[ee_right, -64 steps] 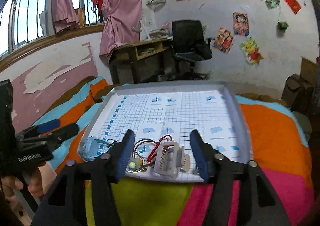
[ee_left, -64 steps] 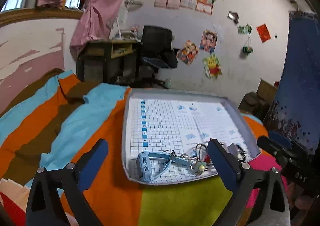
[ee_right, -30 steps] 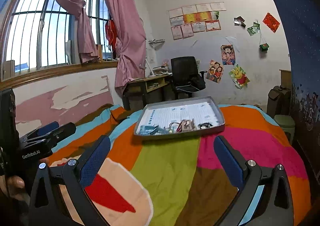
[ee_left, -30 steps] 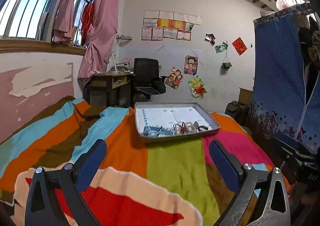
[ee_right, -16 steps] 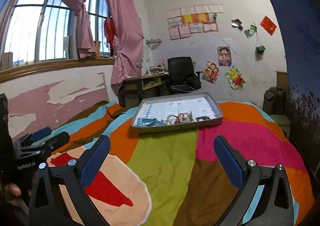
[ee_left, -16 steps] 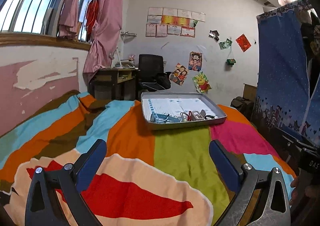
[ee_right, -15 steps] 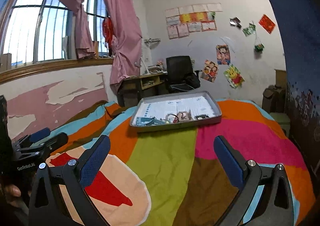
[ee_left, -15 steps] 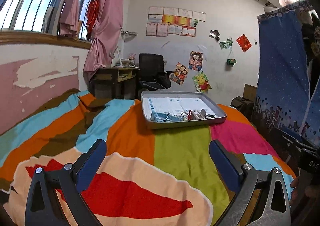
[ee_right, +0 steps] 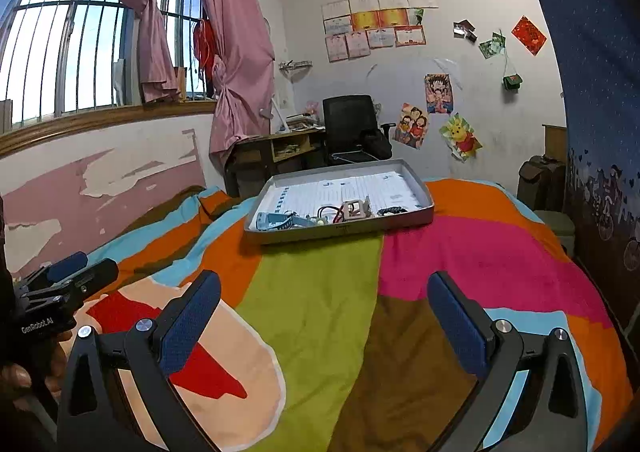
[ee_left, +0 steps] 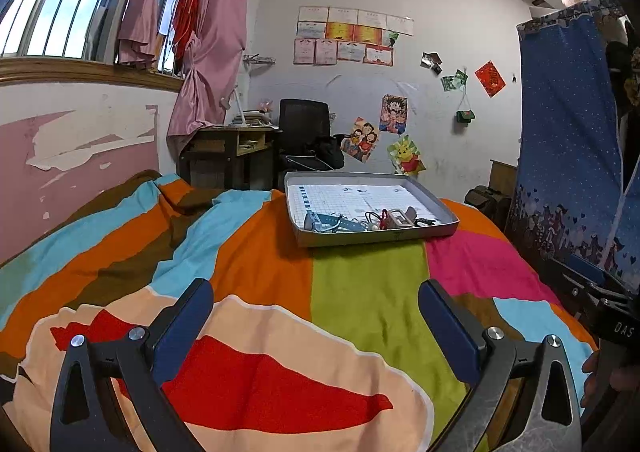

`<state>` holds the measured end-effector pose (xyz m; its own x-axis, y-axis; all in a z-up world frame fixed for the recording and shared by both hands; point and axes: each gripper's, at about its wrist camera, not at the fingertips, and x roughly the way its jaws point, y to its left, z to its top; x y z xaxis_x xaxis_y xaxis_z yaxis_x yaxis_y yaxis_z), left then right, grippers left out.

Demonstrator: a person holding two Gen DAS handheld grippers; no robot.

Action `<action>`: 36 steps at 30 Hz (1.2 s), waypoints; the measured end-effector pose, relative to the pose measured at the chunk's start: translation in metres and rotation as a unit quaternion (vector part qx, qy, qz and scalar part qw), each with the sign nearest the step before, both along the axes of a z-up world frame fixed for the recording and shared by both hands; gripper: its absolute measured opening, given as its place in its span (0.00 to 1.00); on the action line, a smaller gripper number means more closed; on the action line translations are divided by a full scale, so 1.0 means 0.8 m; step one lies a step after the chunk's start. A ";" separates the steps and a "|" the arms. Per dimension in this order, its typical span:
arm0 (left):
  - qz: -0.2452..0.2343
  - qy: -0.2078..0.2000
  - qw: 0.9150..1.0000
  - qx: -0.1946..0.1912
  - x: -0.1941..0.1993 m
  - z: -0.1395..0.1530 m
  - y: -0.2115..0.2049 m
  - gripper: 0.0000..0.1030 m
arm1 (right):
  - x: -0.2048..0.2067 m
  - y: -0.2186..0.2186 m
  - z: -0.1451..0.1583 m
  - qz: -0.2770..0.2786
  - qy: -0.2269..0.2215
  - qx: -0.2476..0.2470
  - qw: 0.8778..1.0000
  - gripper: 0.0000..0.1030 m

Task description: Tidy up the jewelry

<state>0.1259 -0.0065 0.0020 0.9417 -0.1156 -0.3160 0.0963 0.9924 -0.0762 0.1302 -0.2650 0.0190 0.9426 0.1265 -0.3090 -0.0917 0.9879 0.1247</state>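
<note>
The left gripper (ee_left: 316, 316) is held with its jaws spread wide and nothing between them, low over the striped blanket (ee_left: 360, 292). The right gripper (ee_right: 324, 312) is likewise held released and empty, its blue pads (ee_right: 192, 316) wide apart above the same blanket.

The tray (ee_left: 376, 238) is seen well ahead of both pairs of jaws, resting on the blanket, roughly centred between the fingers in each view and far beyond their tips. The jewelry is gathered along the tray's near edge. A blue watch (ee_left: 328, 222) lies toward the left-finger side, just beside a tangle of red and dark cords (ee_left: 378, 217). A small pinkish box (ee_left: 402, 219) sits to the right of the cords, and a dark bracelet (ee_left: 426, 221) lies further toward the right-finger side. The far part of the tray is lined with gridded paper (ee_left: 352, 194).

In the right wrist view the left gripper (ee_right: 64, 284) is seen beyond the left finger, gripped by a hand (ee_right: 16, 376). In the left wrist view part of the right gripper (ee_left: 600, 292) is seen beyond the right finger.

Past the tray, a desk (ee_left: 228, 156) and a black chair (ee_left: 306, 132) stand against the wall.
</note>
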 end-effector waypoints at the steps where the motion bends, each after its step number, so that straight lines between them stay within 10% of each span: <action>1: 0.000 0.001 1.000 0.000 0.000 0.000 0.000 1.00 | 0.000 0.001 0.000 0.000 0.000 -0.002 1.000 0.99; 36: -0.010 -0.005 1.000 0.009 -0.002 -0.001 -0.005 1.00 | -0.005 0.003 -0.003 0.005 0.000 -0.006 1.000 0.99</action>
